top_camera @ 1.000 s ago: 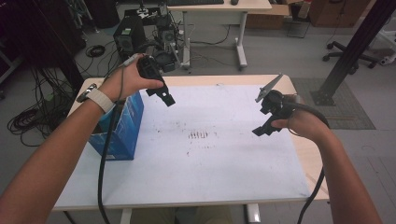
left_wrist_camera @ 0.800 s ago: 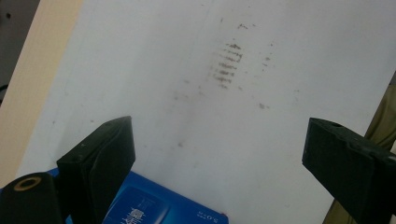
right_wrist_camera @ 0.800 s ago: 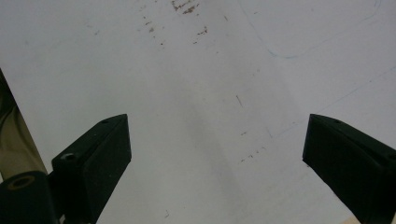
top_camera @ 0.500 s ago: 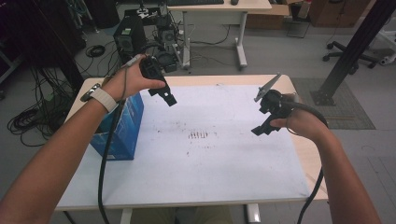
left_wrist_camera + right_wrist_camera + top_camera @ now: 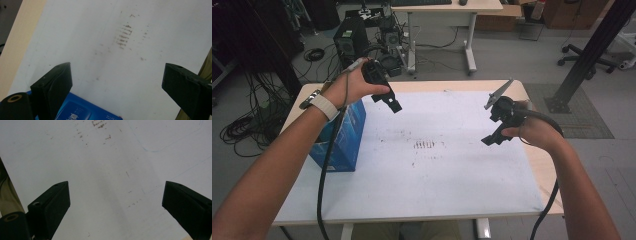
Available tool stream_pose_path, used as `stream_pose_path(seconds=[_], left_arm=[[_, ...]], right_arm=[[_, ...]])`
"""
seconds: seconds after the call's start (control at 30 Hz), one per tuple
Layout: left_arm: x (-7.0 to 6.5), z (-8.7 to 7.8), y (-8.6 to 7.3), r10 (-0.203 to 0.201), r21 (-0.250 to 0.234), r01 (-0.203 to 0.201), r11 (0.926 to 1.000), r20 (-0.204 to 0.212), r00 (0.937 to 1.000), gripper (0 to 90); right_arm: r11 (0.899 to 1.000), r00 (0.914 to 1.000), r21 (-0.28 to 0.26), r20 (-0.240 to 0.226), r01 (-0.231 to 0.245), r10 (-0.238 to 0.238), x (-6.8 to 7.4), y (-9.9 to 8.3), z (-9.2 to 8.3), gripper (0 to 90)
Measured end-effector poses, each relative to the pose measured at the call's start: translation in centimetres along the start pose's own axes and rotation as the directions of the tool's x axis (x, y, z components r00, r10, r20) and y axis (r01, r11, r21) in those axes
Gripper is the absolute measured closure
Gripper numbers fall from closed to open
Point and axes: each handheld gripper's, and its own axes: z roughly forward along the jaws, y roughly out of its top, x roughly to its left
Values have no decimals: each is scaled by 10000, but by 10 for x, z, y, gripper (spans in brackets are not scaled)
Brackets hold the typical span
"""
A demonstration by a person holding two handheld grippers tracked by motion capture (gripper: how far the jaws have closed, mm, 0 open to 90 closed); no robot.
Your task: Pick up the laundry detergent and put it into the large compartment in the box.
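A blue box (image 5: 339, 135) stands on the left side of a white sheet (image 5: 437, 175) that covers the table. My left gripper (image 5: 391, 101) hovers above the sheet just right of the box's far end, jaws wide open and holding nothing. In the left gripper view the left gripper (image 5: 116, 72) looks down on the sheet, with the blue box (image 5: 82, 111) at the bottom edge. My right gripper (image 5: 493, 138) hangs over the right side of the sheet, open and holding nothing. In the right gripper view the right gripper (image 5: 115, 188) has bare sheet between its jaws.
Brown smudge marks (image 5: 426, 145) lie mid-sheet. The wooden table edge (image 5: 532, 95) shows past the sheet on the right. Behind the table are a computer tower (image 5: 349, 37), cables on the floor and another desk (image 5: 447, 10).
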Motion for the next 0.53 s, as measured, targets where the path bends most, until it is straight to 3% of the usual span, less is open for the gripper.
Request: stream_pose_path(seconds=[0.53], left_arm=[[0, -1, 0, -40, -47, 40, 10000, -17, 10000, 99]], right_arm=[[10000, 10000, -95, 62, -11, 11, 2, -2, -2, 79]])
